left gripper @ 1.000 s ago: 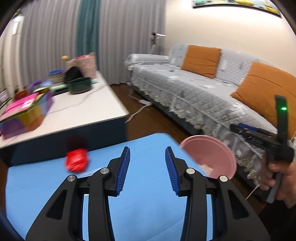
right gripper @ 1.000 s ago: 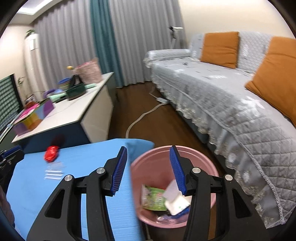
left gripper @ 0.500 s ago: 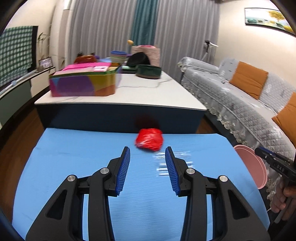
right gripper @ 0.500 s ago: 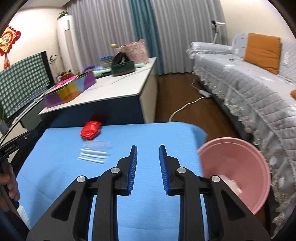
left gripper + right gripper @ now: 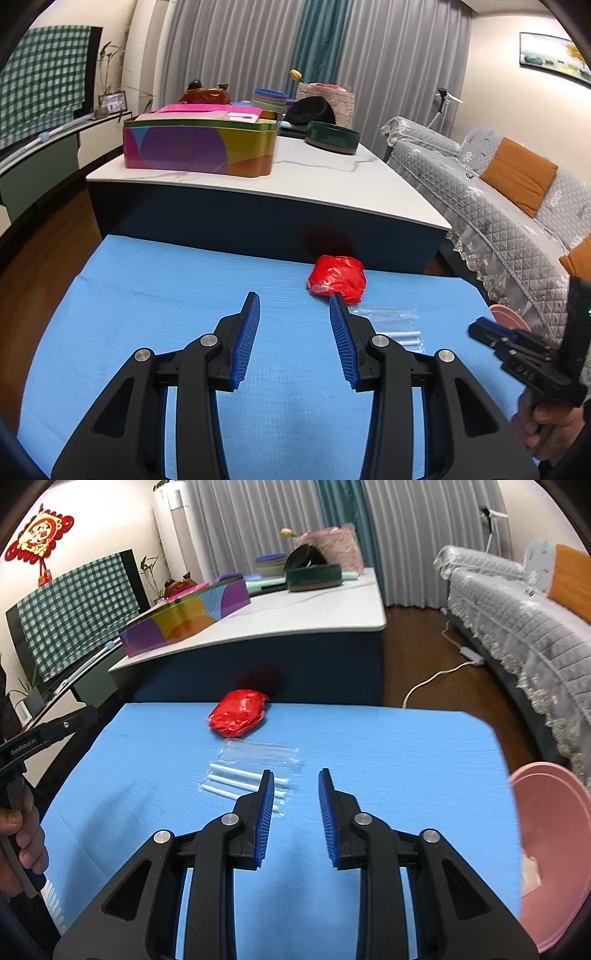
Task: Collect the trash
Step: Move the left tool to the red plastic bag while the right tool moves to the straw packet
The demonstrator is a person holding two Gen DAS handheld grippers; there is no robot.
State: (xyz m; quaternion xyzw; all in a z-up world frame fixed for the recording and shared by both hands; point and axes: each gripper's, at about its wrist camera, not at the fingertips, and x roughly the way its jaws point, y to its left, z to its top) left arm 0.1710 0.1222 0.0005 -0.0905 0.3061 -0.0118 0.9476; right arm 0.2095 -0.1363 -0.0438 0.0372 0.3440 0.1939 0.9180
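On the blue cloth [image 5: 388, 746], a crumpled red wrapper [image 5: 238, 712] lay at the far edge, with a clear packet of white sticks [image 5: 251, 771] just on its near side. The left gripper [image 5: 294, 300] hung partly spread and empty over the cloth. The right gripper [image 5: 296, 775] stood narrower, also empty, beside the packet, with the pink bin [image 5: 554, 834] off the cloth's right edge.

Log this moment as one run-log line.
left gripper: open, empty | right gripper: open, empty | crumpled red plastic wrapper, clear packet of white sticks: on blue mat | pink plastic bin: beside mat
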